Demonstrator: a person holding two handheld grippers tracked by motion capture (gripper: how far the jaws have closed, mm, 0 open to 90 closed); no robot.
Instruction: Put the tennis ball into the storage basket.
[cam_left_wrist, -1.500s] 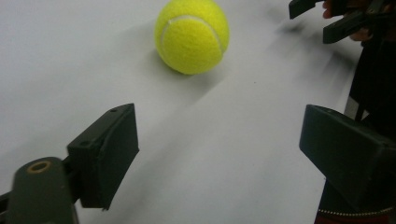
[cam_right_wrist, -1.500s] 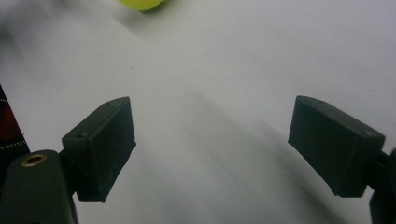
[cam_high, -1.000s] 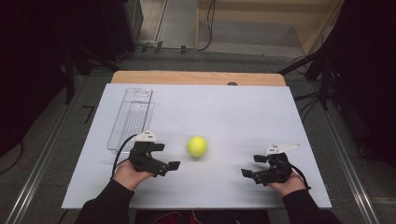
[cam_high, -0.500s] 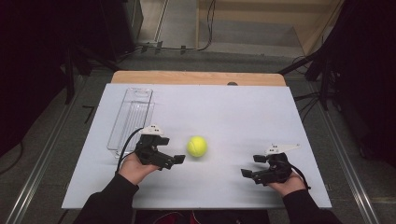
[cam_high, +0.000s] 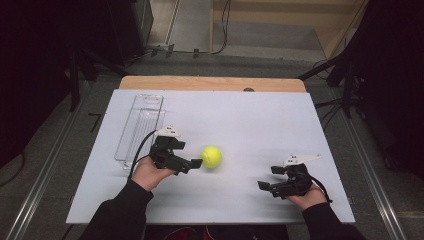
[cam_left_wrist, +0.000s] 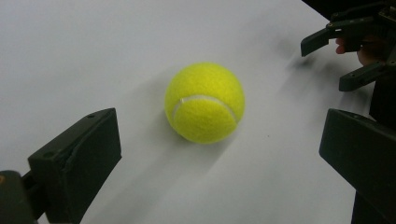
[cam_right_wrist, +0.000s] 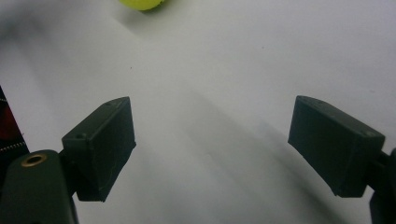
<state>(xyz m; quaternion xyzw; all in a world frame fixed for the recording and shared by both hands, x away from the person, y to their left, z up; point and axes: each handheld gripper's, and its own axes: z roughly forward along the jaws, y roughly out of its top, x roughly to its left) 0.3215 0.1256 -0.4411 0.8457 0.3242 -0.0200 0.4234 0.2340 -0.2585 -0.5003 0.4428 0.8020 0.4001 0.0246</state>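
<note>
A yellow tennis ball (cam_high: 211, 156) lies on the white table (cam_high: 250, 120) near its middle. My left gripper (cam_high: 192, 161) is just left of the ball, open, its jaws pointing at it. In the left gripper view the ball (cam_left_wrist: 204, 102) sits a little ahead of the wide-apart jaws, not between them. My right gripper (cam_high: 265, 182) rests open near the front right of the table, well apart from the ball. In the right gripper view nothing lies between the jaws and the ball's edge (cam_right_wrist: 142, 4) peeks in at the top.
A clear plastic tray (cam_high: 140, 127) lies lengthwise on the left part of the table, behind my left hand. A wooden strip (cam_high: 210, 83) runs along the table's far edge. The other gripper (cam_left_wrist: 355, 42) shows at the upper right of the left gripper view.
My left gripper has moved forward and right, closing in on the ball. The right gripper and the ball have stayed where they were.
</note>
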